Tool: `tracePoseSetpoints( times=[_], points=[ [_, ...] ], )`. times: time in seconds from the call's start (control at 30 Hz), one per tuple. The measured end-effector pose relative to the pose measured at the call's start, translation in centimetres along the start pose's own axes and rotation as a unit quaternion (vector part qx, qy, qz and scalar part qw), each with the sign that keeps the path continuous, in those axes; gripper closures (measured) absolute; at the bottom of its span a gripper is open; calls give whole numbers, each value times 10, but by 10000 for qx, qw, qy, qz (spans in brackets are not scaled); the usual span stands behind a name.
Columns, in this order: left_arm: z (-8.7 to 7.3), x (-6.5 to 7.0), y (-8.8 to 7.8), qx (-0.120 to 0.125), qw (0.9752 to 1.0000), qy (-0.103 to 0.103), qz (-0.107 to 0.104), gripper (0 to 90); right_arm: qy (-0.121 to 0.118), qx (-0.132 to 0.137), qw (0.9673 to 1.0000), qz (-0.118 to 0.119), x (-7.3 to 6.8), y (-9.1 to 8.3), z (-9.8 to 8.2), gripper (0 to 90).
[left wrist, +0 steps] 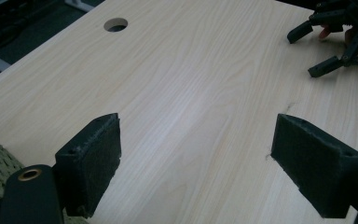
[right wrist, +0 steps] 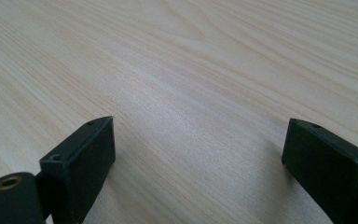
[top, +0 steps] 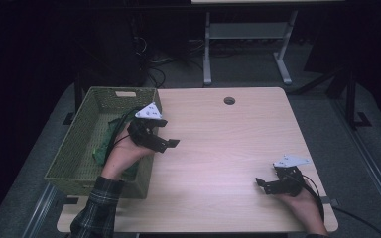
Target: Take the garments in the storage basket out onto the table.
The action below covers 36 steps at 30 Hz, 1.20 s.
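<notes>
- Closest to the lens in your right gripper view are the two black jaws, spread wide with nothing between them; bare pale wood grain runs under them.
- Your right gripper (top: 264, 184) rests low near the front right edge of the table (top: 228, 144), jaws pointing left across the board. That looks like a parked, waiting pose, well apart from any object.
- Your left gripper (top: 171, 144) hovers just past the right-hand rim of the woven basket (top: 74, 153), jaws wide apart and empty, aimed out over the tabletop. In the left gripper view you can see the other gripper (left wrist: 326, 46) far off at the top right, and a corner of the basket weave at the bottom left.
- The green cloth (top: 110, 136) lies inside the basket, bunched against its right wall, partly hidden by your left forearm. It sits down in the basket and neither tool is touching it.
- My reading: with the cloth in the basket and your left tool open beside the rim, you have either just dropped it in or are about to reach for it; I cannot tell which.
- A round cable hole (top: 229, 101) sits near the table's far edge.
- No brand, label or legible writing shows; the grey plates on the grippers carry dark dots only.
</notes>
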<state>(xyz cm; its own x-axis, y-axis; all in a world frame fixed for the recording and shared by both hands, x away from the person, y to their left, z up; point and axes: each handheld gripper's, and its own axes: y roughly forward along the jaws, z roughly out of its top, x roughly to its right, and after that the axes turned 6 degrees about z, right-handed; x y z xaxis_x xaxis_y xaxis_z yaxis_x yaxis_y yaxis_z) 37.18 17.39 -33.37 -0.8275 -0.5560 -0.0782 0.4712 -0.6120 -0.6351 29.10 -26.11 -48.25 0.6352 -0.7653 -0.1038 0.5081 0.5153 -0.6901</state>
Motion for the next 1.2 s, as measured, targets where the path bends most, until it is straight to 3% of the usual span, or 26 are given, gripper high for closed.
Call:
tracePoseSetpoints(
  times=[0.57, 0.83, 1.2],
  points=[
    [-10, -24, -12, -286, 9990, 25, 349, 157, 33, 3, 10000, -18, -1, 1, 1, 86],
    [-19, -37, -22, -253, 9981, -164, 538, 193, 28, 2, 10000, -19, -1, 1, 1, 86],
    [-37, -61, -38, -357, 9940, -377, 967, 235, 32, 5, 10000, -21, -1, 1, 1, 86]
  ],
)
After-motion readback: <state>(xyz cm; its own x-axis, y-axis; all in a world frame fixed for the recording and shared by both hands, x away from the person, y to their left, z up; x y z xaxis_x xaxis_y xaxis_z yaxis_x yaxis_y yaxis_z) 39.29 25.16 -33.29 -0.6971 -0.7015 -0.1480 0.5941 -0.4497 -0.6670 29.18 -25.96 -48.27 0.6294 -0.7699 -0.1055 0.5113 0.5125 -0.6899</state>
